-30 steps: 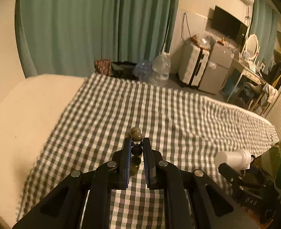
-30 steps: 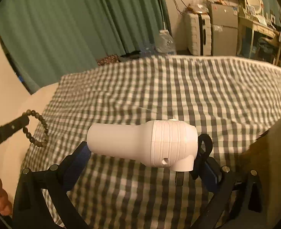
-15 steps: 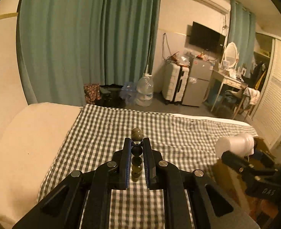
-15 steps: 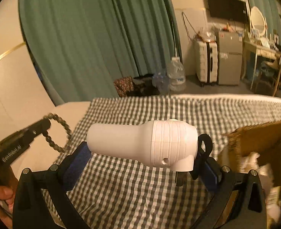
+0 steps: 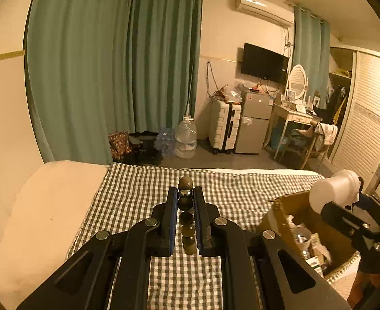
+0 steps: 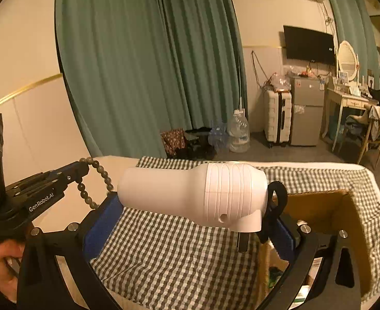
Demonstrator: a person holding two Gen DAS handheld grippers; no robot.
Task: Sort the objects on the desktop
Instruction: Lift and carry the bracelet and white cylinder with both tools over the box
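White device: long axis crosswise, narrow end toward 9 o'clock.
Right gripper: clamps it endwise.
Left gripper: pinches bead bracelet.

Checked bedspread lies bare; cardboard box blocks right.

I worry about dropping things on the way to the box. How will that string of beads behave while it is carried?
The bead bracelet is probably floppy: in the right wrist view its loop hangs from the left gripper. It may swing. The round, glossy beads could slip, with only a few pinched.
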